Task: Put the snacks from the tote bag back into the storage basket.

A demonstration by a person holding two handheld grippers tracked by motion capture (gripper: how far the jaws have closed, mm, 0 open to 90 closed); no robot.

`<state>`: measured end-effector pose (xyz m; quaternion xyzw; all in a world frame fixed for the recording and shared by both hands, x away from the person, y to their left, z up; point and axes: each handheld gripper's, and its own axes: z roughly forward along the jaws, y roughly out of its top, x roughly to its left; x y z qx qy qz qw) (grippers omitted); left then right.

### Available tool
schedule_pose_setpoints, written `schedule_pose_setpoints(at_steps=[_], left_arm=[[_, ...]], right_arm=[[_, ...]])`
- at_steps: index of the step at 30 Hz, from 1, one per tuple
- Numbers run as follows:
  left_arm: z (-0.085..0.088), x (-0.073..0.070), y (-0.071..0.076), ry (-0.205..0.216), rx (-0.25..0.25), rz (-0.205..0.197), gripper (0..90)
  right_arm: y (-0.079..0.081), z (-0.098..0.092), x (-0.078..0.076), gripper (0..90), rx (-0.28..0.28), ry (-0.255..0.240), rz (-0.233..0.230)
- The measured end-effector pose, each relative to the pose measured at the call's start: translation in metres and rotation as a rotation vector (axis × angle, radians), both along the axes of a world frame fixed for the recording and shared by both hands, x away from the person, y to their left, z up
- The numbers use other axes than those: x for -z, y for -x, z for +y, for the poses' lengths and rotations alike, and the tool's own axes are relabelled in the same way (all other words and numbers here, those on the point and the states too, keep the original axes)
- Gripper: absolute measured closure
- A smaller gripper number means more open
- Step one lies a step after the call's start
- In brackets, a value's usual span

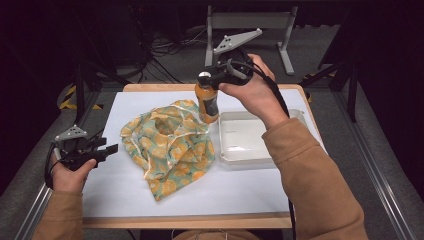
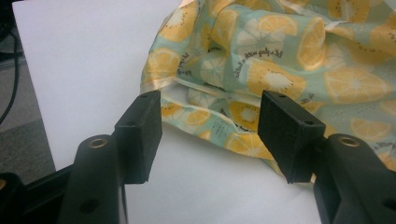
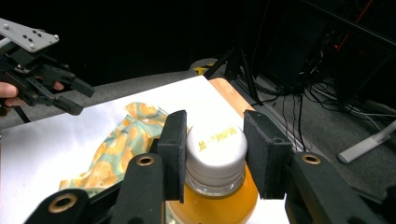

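A cloth bag (image 1: 167,150) printed with orange slices lies crumpled in the middle of the white table cover (image 1: 115,195). An orange juice bottle (image 1: 207,102) with a white cap stands upright at the bag's far right edge. My right gripper (image 1: 206,77) comes down on it from above, and its jaws (image 3: 215,135) are shut on the white cap (image 3: 216,149). My left gripper (image 1: 107,146) is open near the table's left edge, a short way left of the bag. Between its jaws (image 2: 210,126) lies bare table, with the bag's hem (image 2: 280,60) just beyond.
A shallow white tray (image 1: 245,140) sits right of the bag, beside the bottle, under my right forearm. A metal stand (image 1: 250,22) and cables lie on the floor past the table's far edge. In the right gripper view the left gripper (image 3: 84,99) shows far off.
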<state>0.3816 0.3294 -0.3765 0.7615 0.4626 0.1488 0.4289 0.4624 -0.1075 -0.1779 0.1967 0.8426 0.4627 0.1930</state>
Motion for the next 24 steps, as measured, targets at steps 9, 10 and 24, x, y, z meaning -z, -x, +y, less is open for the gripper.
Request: schedule_pose_setpoints(at_steps=[9,10,24], left_arm=[[-0.001,0.001,-0.001,-0.007,0.004,0.003,40.2],[-0.001,0.001,-0.001,-0.011,0.009,0.002,40.2],[-0.007,-0.003,0.001,0.0,0.078,-0.032,37.7]], right_arm=[[0.004,-0.033,0.001,61.4,0.038,-0.001,0.0],[0.005,-0.036,0.001,61.4,0.042,-0.001,-0.003],[0.012,-0.07,0.016,61.4,0.064,-0.003,0.011]])
